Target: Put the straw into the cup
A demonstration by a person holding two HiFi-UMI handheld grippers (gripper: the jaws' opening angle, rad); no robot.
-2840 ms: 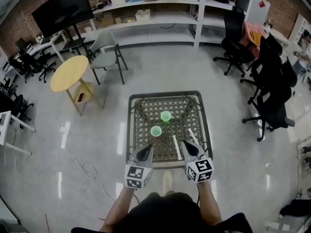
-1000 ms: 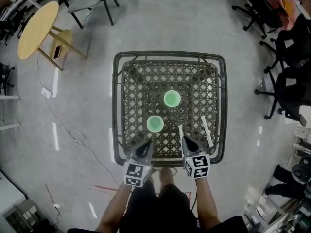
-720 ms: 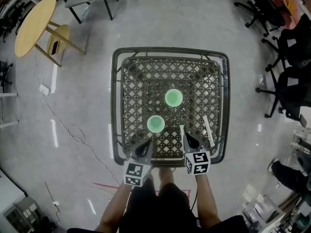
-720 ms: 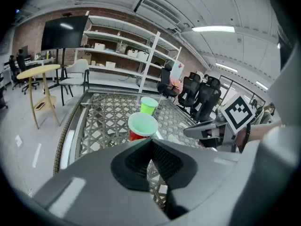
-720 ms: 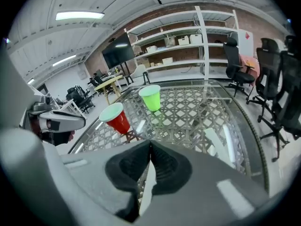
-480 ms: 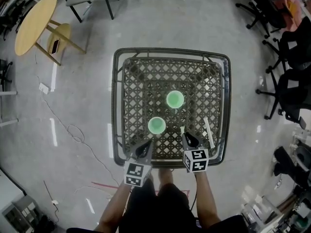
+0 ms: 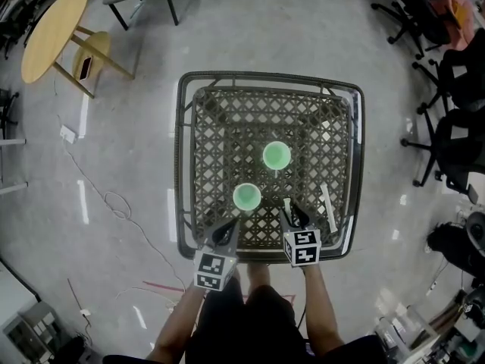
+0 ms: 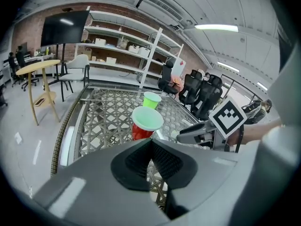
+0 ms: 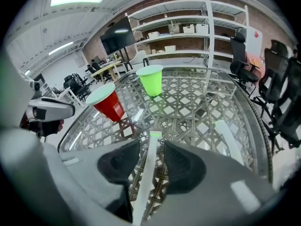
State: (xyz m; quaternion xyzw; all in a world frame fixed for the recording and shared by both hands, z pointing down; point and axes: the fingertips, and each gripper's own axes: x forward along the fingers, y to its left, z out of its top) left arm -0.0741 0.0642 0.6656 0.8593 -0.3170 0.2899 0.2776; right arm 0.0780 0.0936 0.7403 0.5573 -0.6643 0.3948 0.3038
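Lining up the right gripper [image 9: 153, 152] over the nearer straw [image 9: 146, 173]. Its jaws are opening and stand wide apart. The straw lies on the lattice table [image 7: 180, 173] and runs lengthwise between the pads, which aren't pressing on it, so nothing is held yet.

My call for the grab: sink until both pads flank the straw right at the table top, keep it centred, then close gently. It looks light and thin, so it will likely roll or flatten if I pinch hard or catch it off-centre. I'd take it toward the near end so a long piece sticks out ahead for aiming.

The left gripper [image 8: 151, 147] is beside it at the table's near edge, jaws together and empty. It would have to open if I want it to steady a cup.

The red cup [image 9: 107, 105] is just ahead and to the left, upright, mouth clear. It's probably the easier target.

A second straw [image 9: 229, 140] lies off to the right, apart from the jaws. I'll leave it alone.

The green cup [image 9: 151, 80] is farther back, also upright.
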